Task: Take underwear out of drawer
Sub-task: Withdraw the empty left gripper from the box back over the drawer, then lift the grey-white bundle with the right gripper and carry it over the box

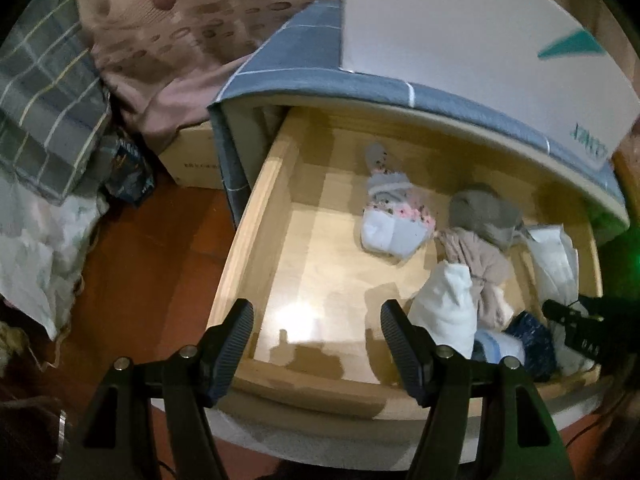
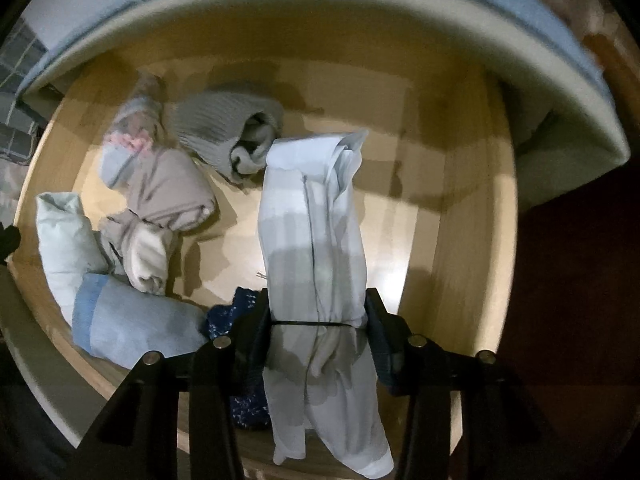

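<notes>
Two grippers, right gripper (image 2: 318, 324) clamping pale underwear (image 2: 316, 216), lower end cut off.

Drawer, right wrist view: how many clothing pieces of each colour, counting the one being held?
White: 2, the held garment in the right tongs and the white roll
Light blue: 1, the blue roll
Grey: 1, the grey knit
Beige: 1, the beige garment, cream fold included
Navy patterned: 1, the navy piece
Pink floral: 1, the floral piece
Total: 7

Teal lettering on the white box (image 1: 480, 60) at the upper right is cut off and unreadable. Small print on the cardboard box (image 1: 192, 160), left of centre, is too blurred to read.
</notes>
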Motion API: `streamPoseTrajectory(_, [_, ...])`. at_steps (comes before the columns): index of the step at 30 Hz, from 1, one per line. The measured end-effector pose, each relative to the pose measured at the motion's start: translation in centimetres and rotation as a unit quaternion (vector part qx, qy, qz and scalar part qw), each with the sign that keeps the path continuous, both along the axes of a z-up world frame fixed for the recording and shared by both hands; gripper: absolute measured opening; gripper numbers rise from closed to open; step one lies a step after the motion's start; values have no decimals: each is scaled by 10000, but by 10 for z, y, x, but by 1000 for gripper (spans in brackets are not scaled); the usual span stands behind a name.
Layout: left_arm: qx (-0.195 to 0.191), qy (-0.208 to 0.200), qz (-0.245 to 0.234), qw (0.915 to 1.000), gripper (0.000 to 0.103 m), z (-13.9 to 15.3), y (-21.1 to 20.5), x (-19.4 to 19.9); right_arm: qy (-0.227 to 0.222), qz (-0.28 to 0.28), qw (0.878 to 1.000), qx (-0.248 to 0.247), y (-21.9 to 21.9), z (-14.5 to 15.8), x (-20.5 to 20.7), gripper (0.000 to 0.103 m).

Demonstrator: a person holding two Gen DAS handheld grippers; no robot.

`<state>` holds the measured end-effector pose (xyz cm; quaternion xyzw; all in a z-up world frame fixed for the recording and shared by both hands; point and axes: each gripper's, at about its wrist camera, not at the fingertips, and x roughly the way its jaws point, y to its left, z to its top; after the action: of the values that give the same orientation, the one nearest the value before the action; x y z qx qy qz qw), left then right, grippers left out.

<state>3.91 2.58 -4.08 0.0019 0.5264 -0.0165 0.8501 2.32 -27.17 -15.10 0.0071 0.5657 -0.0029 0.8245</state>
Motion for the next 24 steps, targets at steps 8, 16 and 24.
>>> streamPoseTrajectory(8, [-163, -28, 202, 9997, 68, 1, 9, 1, -385, 46, 9992, -123, 5, 21, -7, 40])
streamPoseTrajectory(16, [-90, -128, 130, 9998, 68, 3, 6, -1, 607, 241, 9977, 185, 2, 53, 3, 40])
streamPoseTrajectory(24, [-179, -135, 184, 9996, 68, 4, 11, -1, 791, 434, 9948, 463, 4, 85, -20, 40])
